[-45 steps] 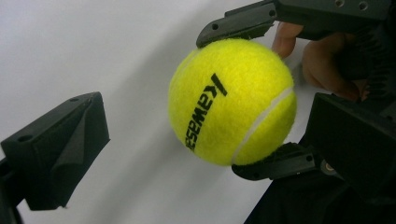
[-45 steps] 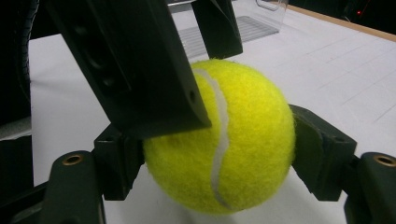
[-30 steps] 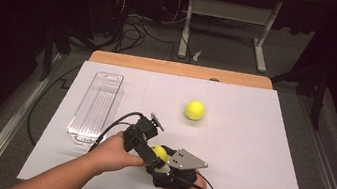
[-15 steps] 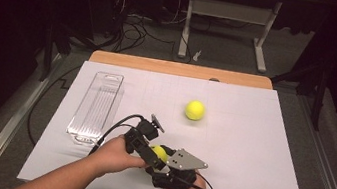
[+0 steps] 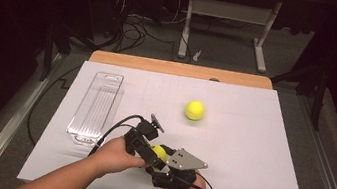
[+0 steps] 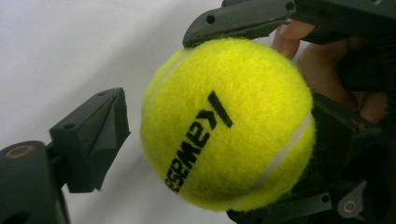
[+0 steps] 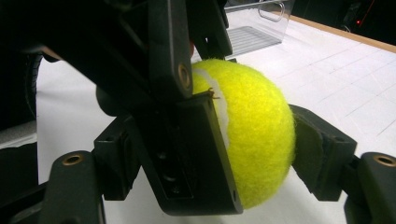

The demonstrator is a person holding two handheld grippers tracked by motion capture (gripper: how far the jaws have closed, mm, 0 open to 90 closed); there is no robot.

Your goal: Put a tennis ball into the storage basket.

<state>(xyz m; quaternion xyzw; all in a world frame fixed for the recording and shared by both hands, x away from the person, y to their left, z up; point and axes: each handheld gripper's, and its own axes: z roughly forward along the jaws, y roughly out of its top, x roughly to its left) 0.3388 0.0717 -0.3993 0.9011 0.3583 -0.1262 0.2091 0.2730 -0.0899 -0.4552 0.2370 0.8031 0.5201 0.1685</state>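
Left gripper (image 5: pixel 151 155) had its fingers just closing around the tennis ball (image 5: pixel 158 152), one finger not yet touching, while the right gripper (image 5: pixel 162 163) clamped that ball low over the bench's (image 5: pixel 258 153) near edge.

High view: fixed above the person's side, looking forward and down over the whole white table (image 5: pixel 258 153), far off.
Left gripper view: rides the left gripper (image 5: pixel 147 147), very close, facing the held tennis ball (image 6: pixel 226 123).
Right gripper view: rides the right gripper (image 7: pixel 219 154), very close, facing across the table toward the clear tray (image 7: pixel 254 21).
Shared: the same held ball shows in all three views; the tray in two.
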